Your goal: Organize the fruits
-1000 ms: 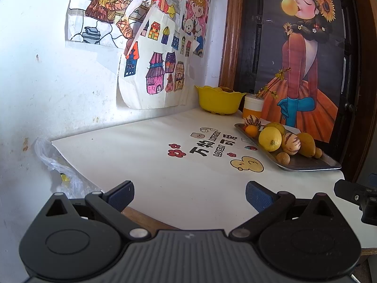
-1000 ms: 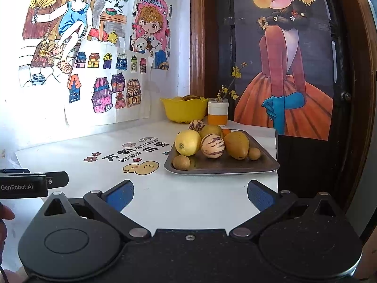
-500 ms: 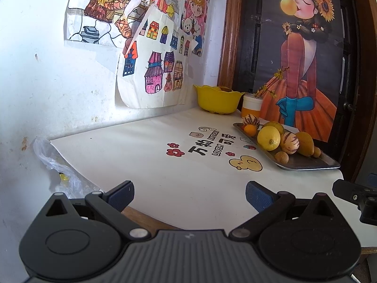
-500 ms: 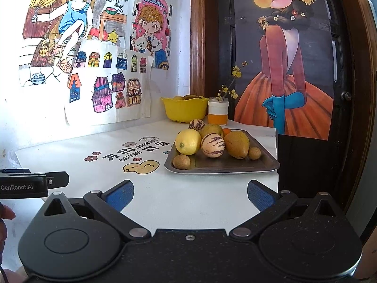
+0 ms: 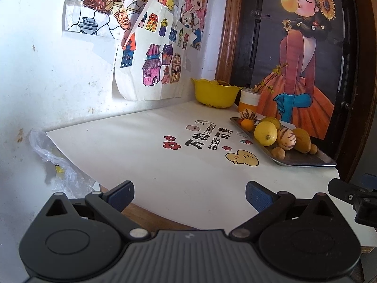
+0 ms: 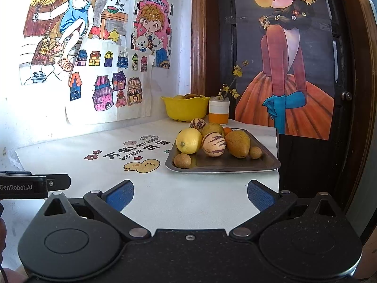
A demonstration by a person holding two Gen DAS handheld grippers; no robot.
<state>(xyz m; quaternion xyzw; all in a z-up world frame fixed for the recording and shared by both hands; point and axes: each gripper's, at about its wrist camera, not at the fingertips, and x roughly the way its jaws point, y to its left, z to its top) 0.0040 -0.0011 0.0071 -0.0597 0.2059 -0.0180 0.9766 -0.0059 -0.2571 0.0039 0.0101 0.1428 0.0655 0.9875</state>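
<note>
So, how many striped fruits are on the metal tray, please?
2. One striped fruit sits near the middle of the tray, between the lemon and the mango. The other is at the far end. The pile may hide more.

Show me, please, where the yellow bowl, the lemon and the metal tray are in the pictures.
yellow bowl (image 6: pixel 186 108): right wrist view, on its outer front wall.
lemon (image 6: pixel 189 140): right wrist view, on the middle of its skin.
metal tray (image 6: pixel 226 168): right wrist view, on its near rim.
</note>
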